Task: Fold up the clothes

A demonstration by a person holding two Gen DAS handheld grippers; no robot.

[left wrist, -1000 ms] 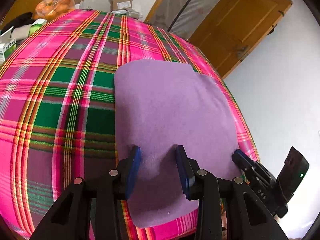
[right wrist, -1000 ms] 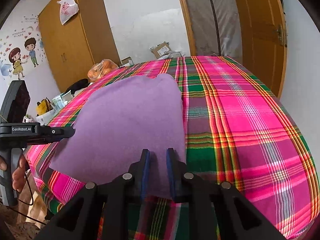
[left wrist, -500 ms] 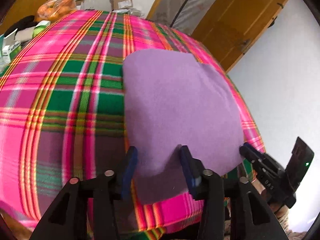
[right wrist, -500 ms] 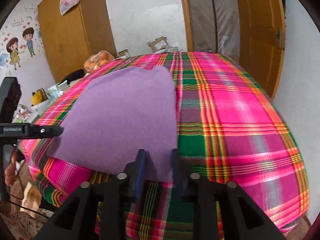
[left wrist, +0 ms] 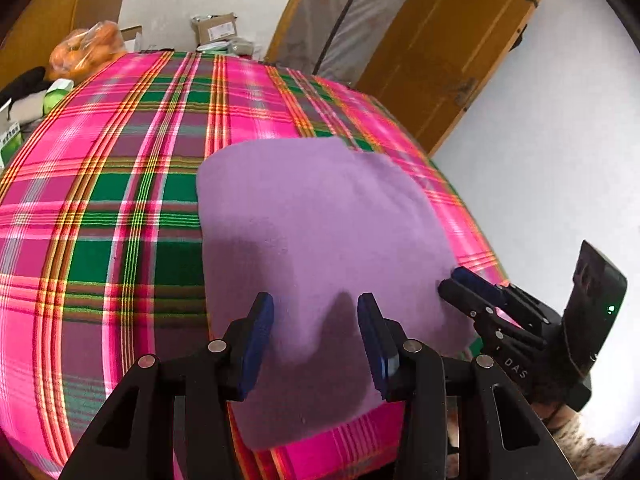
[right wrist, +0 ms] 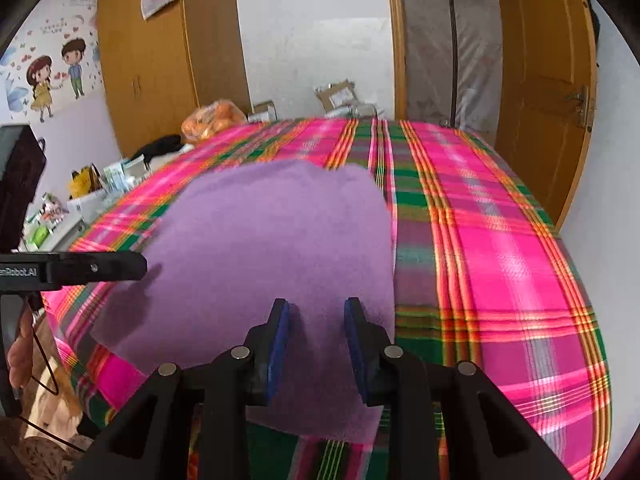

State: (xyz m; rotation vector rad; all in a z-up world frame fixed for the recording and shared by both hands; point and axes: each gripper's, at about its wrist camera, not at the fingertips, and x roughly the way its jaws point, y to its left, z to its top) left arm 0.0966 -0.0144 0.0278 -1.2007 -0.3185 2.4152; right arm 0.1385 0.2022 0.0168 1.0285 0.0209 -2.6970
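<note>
A purple cloth (left wrist: pixel 320 220) lies folded flat on the pink and green plaid bedspread (left wrist: pixel 120 200), with its near edge close to the bed's front edge. My left gripper (left wrist: pixel 316 320) hovers open over the cloth's near left part, with nothing between its blue pads. In the right wrist view the same cloth (right wrist: pixel 272 240) spreads ahead, and my right gripper (right wrist: pixel 316 320) stands open above its near right corner. The right gripper (left wrist: pixel 472 292) shows at the cloth's right edge in the left wrist view. The left gripper (right wrist: pixel 100 268) shows at the far left in the right wrist view.
A bag of oranges (left wrist: pixel 86 50) and cardboard boxes (left wrist: pixel 216 28) sit beyond the bed's far end. Small boxes and clutter (right wrist: pixel 100 188) stand along its left side. A wooden door (right wrist: pixel 548 100) is on the right, a wardrobe (right wrist: pixel 148 72) at the back left. The plaid bedspread (right wrist: pixel 500 260) is bare right of the cloth.
The right gripper's jaws have spread from nearly shut to open. Both grippers have drawn back toward the near edge and risen; the cloth lies still.
</note>
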